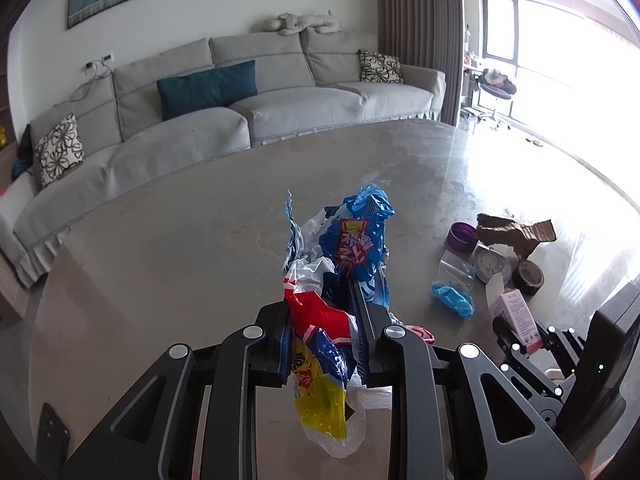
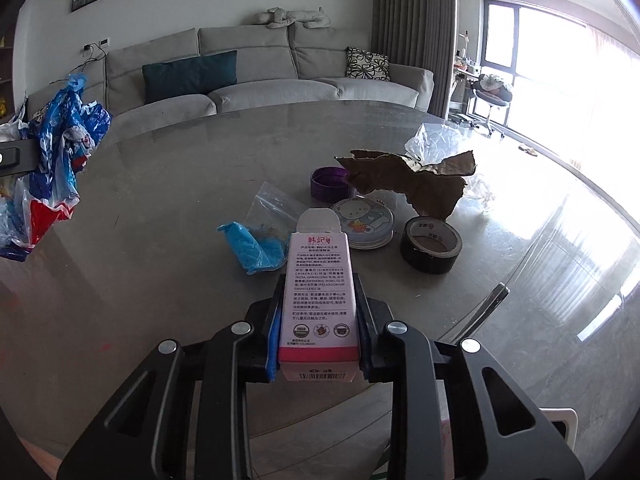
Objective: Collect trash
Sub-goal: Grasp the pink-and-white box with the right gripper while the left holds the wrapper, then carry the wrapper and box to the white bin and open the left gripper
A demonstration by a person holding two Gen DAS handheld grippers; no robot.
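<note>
Left wrist view, far left: grey sofa behind the round grey table, a teal cushion on its seat back. Centre: left gripper clamped on a crumpled plastic bag, blue, white, red and yellow, the jaws pressed against it from both sides. The bag's upper part stands up between the fingers; its yellow end hangs below them toward the camera. The bag is held above the tabletop.

Right of the bag, on the table: a blue crumpled glove lying against a clear zip bag. Beyond these, a purple lid, a round tin with a cartoon bear, a piece of torn brown cardboard standing over them, and a roll of black tape. Lower right: right gripper seen from the side, closed around a pink and white box.

Right wrist view, far left: the same plastic bag held up in the left tool's finger. Centre: right gripper gripping the box by its two long sides, the open flap pointing away from the camera, printed text facing up. The box is off the table, just in front of the glove and tin. Right: tape roll, cardboard, and a clear plastic wrapper behind the cardboard.
</note>
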